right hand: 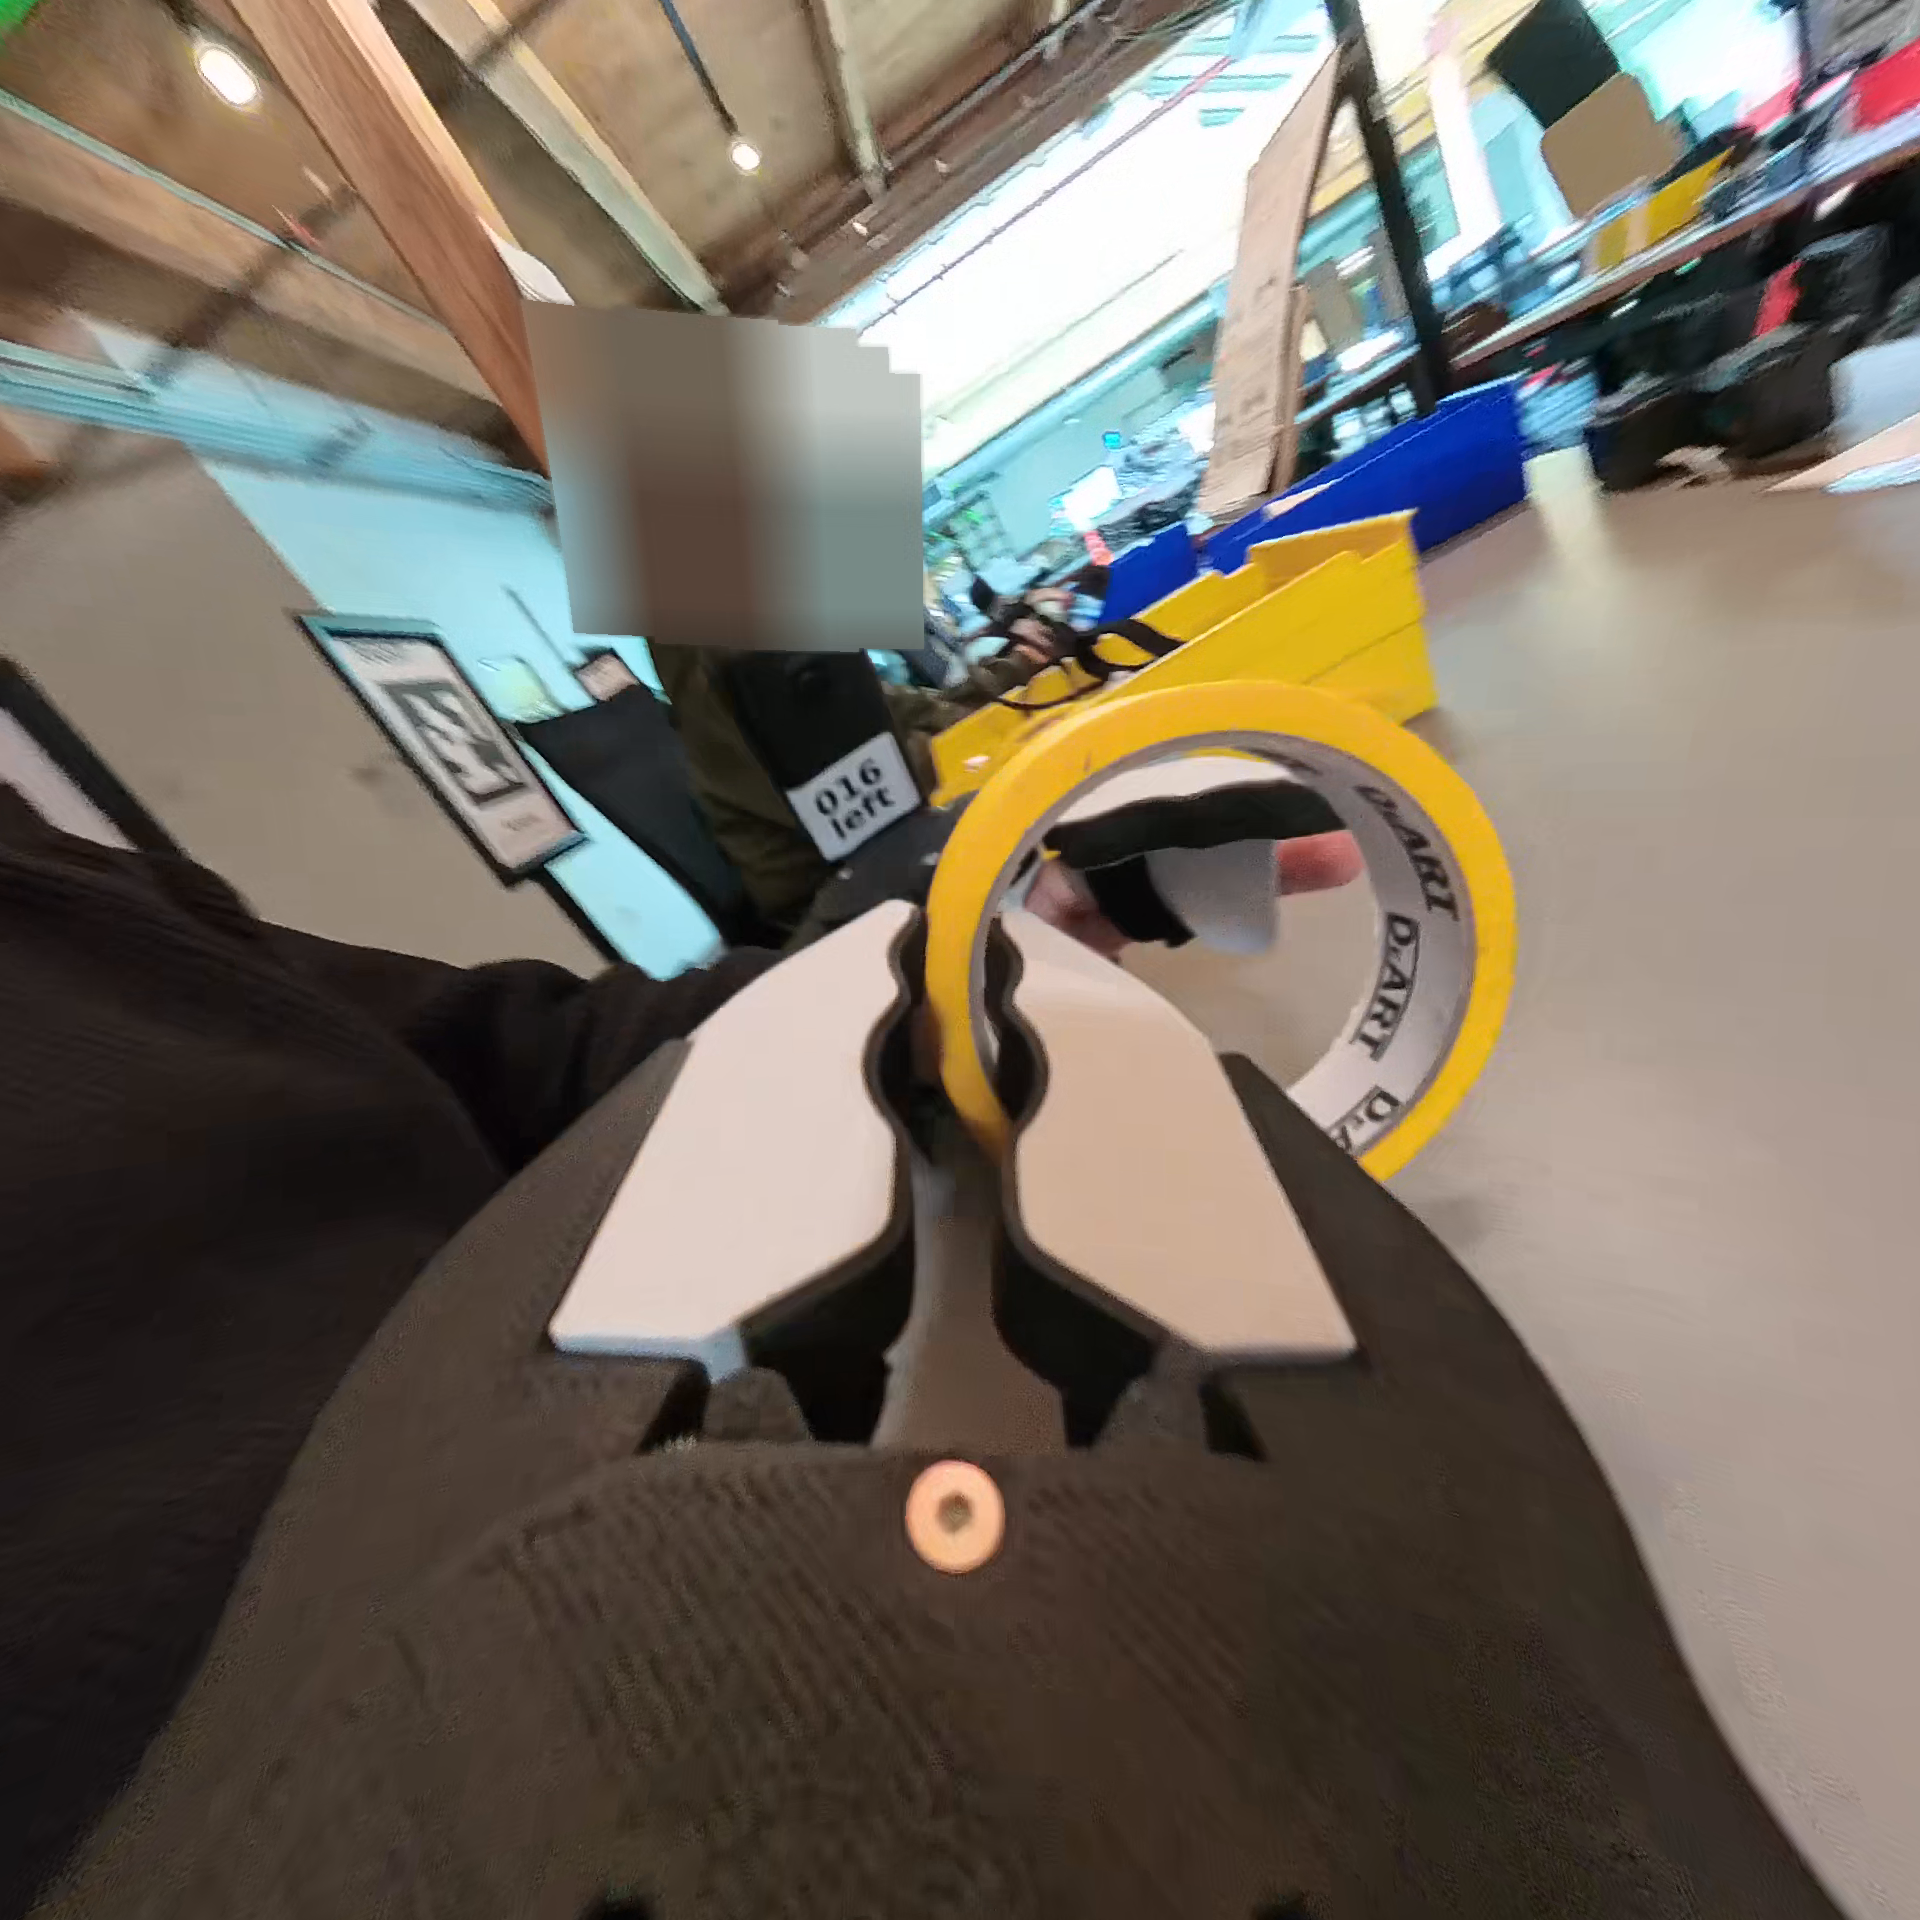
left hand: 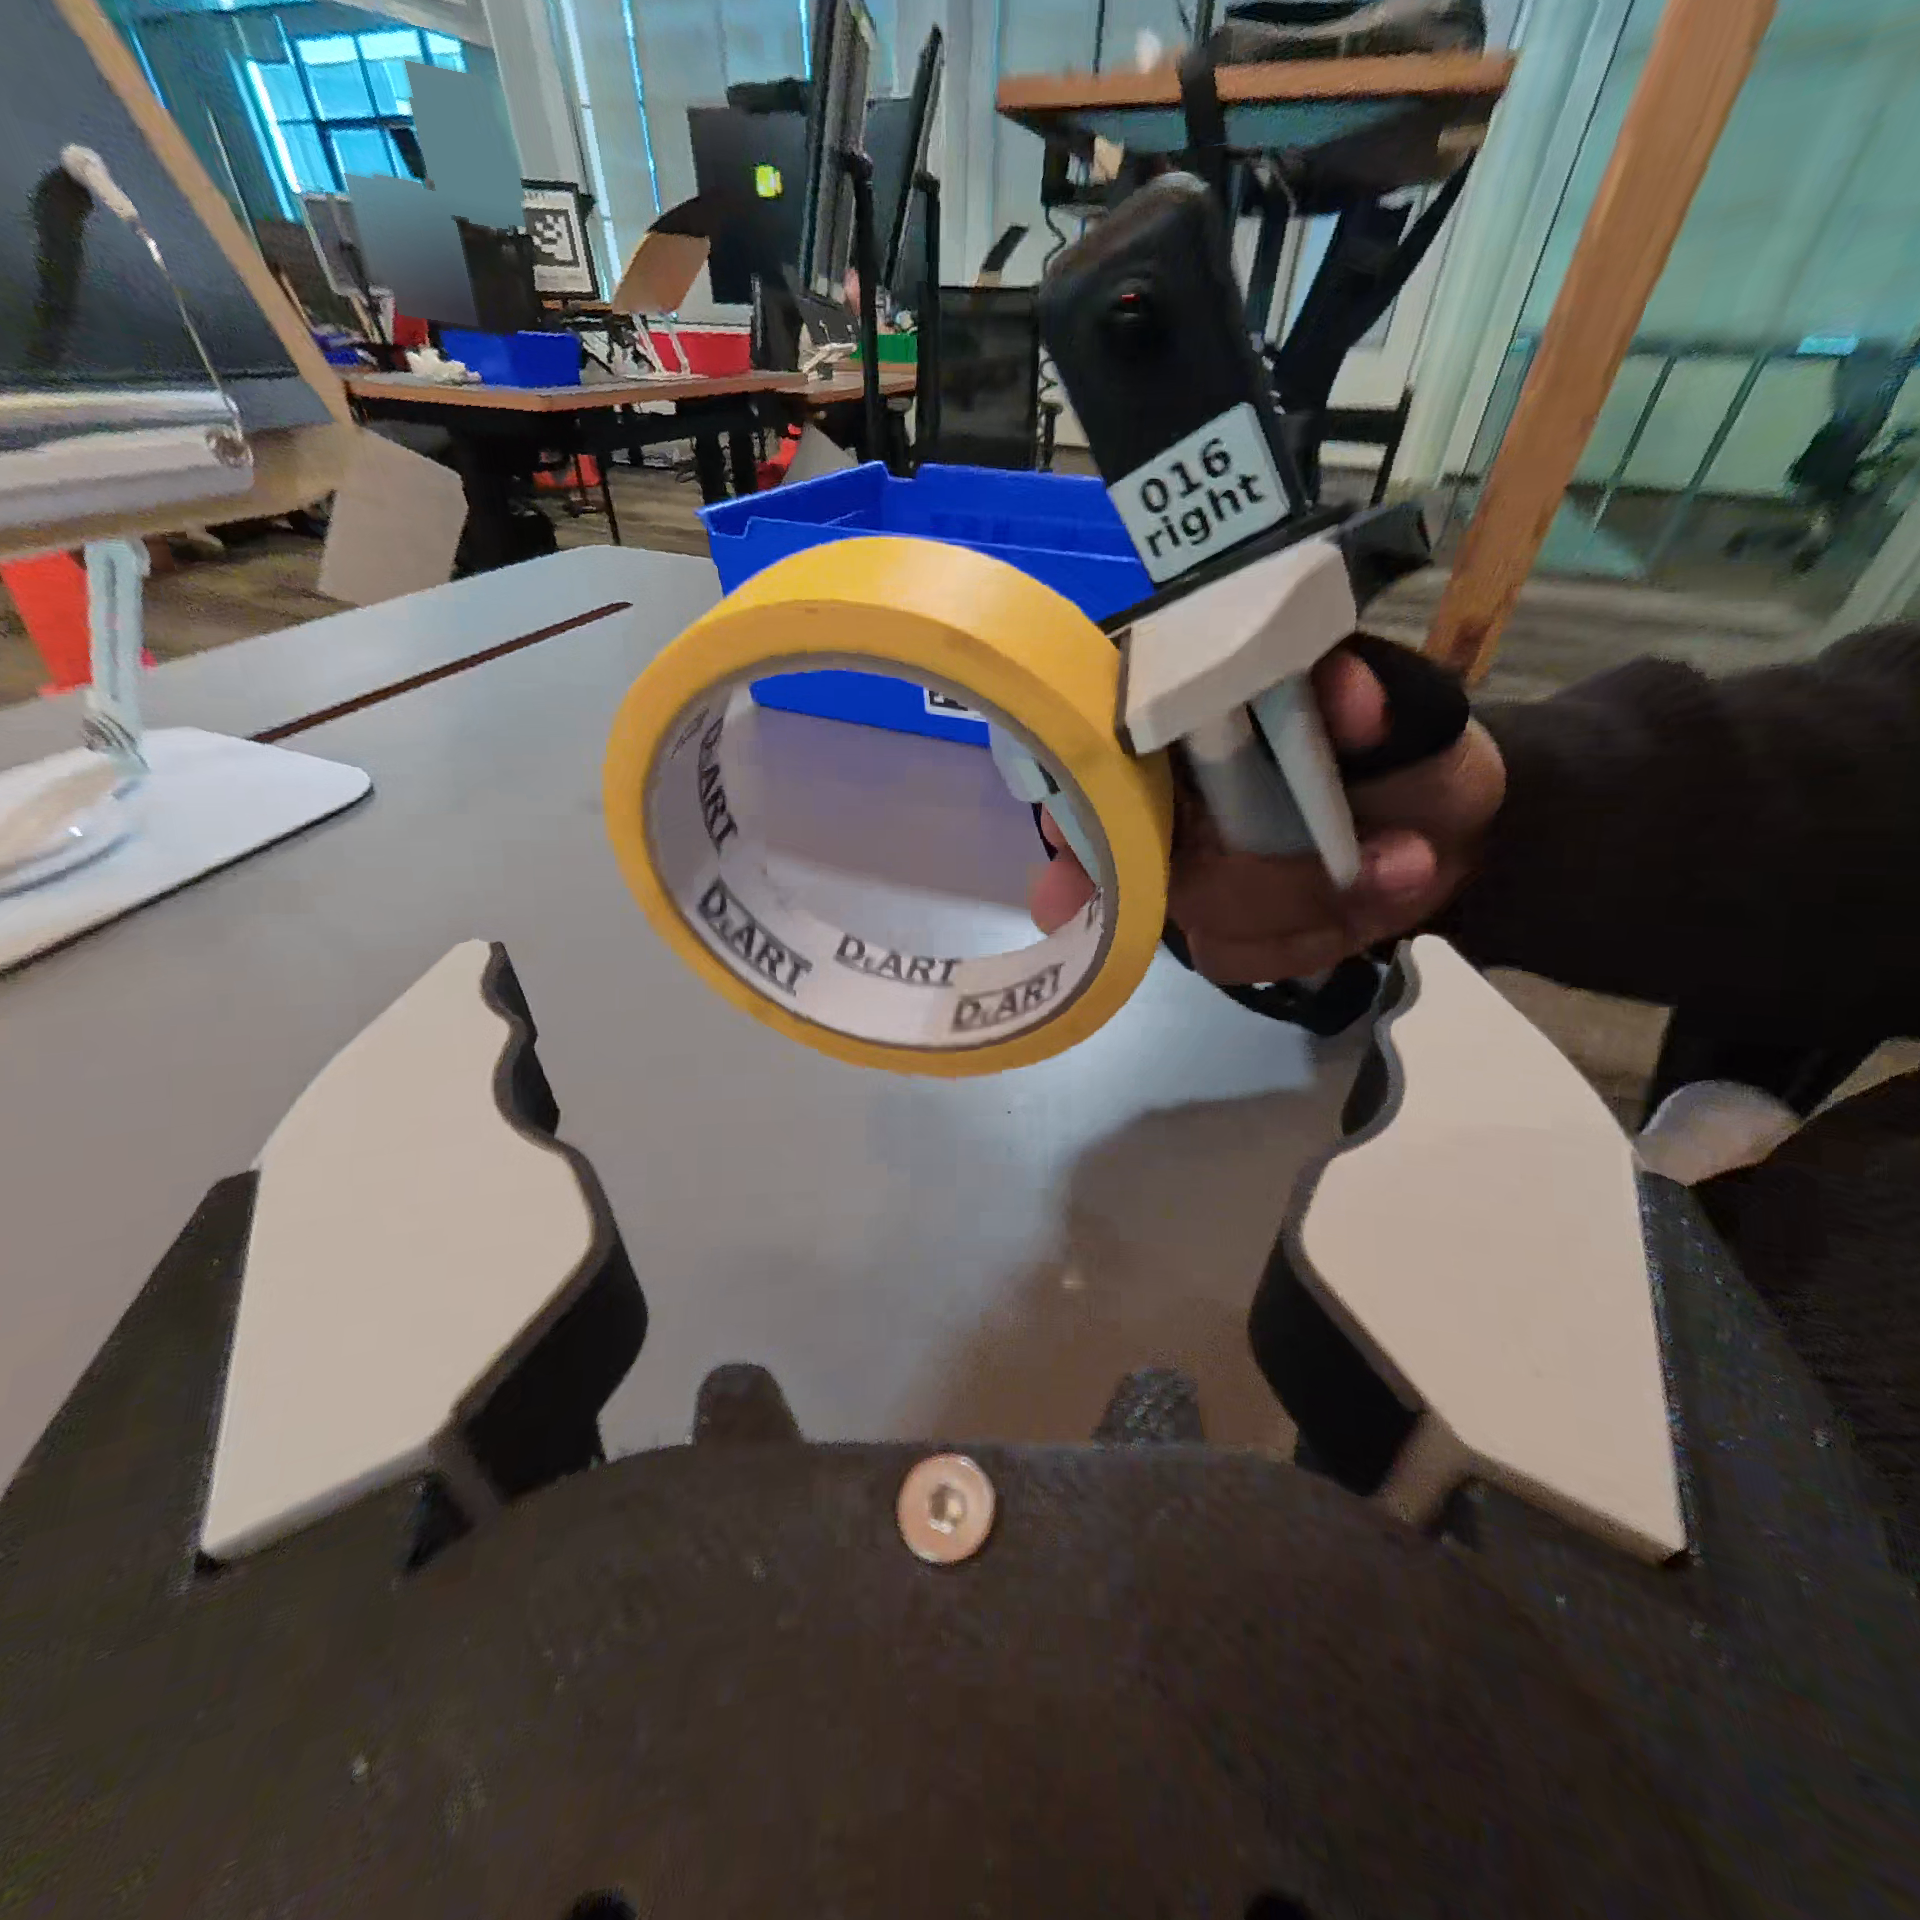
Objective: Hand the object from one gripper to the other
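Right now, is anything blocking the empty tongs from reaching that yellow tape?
Nothing visible. The left tongs stand open with only bare table below the gap to the tape roll, which the right tongs clamp by its wall.

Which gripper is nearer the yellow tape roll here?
Right. The right gripper is shut on the yellow tape roll, one finger inside the ring. The left gripper is open, facing the roll without touching it.
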{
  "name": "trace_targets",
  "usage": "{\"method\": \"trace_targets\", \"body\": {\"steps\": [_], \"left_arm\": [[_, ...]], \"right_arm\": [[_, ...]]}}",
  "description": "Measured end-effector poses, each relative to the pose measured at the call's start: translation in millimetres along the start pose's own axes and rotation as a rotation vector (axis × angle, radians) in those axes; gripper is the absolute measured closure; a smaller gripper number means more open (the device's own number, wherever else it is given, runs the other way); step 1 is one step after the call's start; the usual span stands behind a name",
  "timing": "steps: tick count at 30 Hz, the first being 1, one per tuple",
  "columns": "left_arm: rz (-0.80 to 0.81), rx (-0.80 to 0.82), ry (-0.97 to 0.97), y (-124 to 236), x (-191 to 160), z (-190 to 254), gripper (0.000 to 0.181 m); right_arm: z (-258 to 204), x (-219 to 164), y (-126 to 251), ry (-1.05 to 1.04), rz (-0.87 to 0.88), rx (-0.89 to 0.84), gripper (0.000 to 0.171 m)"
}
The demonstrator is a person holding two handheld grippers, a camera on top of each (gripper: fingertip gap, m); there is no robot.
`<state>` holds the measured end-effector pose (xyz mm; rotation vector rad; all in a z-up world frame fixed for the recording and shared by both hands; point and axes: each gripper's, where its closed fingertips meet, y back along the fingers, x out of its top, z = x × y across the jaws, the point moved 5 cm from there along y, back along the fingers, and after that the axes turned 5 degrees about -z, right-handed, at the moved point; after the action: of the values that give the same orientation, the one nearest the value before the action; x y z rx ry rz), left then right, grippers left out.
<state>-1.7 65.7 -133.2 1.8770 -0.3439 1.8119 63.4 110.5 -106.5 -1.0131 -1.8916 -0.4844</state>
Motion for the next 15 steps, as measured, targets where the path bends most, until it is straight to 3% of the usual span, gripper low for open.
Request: {"method": "trace_targets", "body": {"steps": [8, 12, 15], "left_arm": [[-0.020, 0.068, -0.147, -2.1, -0.7, 5.6, 0.033], [-0.014, 0.046, -0.195, 0.6, 0.1, 10.8, 0.061], [-0.022, 0.060, -0.205, 1.2, 1.7, 9.3, 0.062]], "right_arm": [[-8.2, -8.2, -7.5, -0.294, -0.037, 0.278, 0.161], [-8.6, -8.3, -9.5, -0.334, -0.020, 0.311, 0.160], [-8.9, -7.1, -9.3, -0.306, -0.005, 0.299, 0.159]]}}
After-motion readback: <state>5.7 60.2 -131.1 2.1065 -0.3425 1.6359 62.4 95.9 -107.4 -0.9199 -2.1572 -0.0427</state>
